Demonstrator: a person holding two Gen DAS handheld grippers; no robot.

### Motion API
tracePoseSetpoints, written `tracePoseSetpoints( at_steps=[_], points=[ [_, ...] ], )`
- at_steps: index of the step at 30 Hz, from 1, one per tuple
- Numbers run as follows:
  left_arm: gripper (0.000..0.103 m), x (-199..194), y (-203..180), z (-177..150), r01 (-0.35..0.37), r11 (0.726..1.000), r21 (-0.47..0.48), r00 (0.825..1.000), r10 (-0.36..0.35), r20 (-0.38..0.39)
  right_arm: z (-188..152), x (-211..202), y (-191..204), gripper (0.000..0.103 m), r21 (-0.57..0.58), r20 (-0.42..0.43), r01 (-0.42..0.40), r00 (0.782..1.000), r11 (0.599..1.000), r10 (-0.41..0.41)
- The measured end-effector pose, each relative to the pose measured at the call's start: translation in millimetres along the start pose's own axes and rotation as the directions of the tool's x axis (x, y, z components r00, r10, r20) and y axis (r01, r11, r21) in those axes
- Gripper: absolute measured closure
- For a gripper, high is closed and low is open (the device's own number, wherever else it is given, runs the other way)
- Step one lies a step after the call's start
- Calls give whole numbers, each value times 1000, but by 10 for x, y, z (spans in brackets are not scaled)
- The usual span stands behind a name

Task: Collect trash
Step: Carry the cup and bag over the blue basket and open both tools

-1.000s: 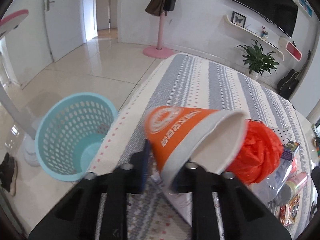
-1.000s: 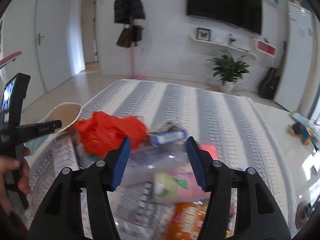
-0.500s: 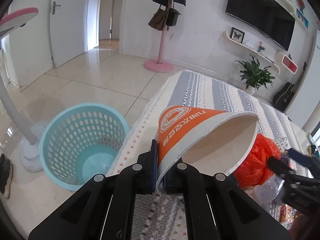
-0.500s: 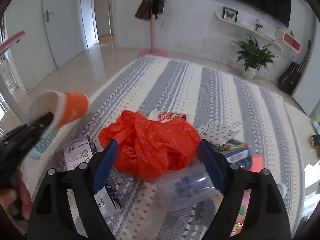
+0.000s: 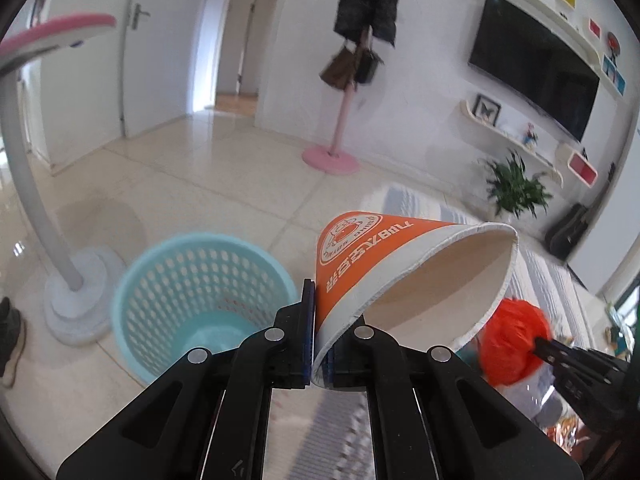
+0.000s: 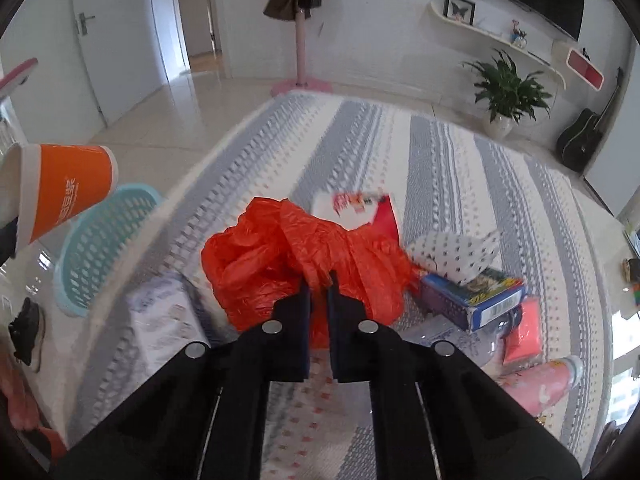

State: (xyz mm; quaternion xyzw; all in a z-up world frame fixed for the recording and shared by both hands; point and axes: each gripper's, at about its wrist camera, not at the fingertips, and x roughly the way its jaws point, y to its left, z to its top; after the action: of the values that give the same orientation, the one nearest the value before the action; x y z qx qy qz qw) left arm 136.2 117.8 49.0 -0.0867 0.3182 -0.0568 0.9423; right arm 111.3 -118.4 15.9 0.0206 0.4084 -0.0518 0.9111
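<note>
Left tool (image 5: 318, 344) pinches orange paper cup (image 5: 400, 272) rim; centre over perforated turquoise plastic basket (image 5: 200, 304) before releasing. Right tool (image 6: 318, 292) clamps crumpled red-orange plastic bag (image 6: 304, 256).

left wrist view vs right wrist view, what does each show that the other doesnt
Only the left wrist view shows the cup's open mouth and the left gripper pinching its rim, plus the white lamp stand beside the basket.

Only the right wrist view shows the right gripper closed on the orange plastic bag, the blue box, the polka-dot wrapper and the wider striped tablecloth.

Both show the orange paper cup, the teal basket on the floor, the bag, the pink coat stand and the potted plant.
</note>
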Motion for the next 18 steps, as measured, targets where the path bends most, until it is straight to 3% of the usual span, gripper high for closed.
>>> tracePoseSetpoints(
  at_steps=[4, 10, 18],
  points=[
    [100, -206, 295, 260, -38, 999, 1, 997, 38, 68, 224, -330, 246, 97, -45, 91, -15, 996, 999, 19],
    [100, -396, 777, 573, -106, 994, -10, 986, 107, 129, 559, -510, 797, 97, -89, 133, -139, 980, 986, 150],
    [100, -125, 1303, 648, -150, 988, -35, 986, 152, 71, 799, -225, 1767, 97, -207, 120, -207, 965, 956, 235]
  ],
)
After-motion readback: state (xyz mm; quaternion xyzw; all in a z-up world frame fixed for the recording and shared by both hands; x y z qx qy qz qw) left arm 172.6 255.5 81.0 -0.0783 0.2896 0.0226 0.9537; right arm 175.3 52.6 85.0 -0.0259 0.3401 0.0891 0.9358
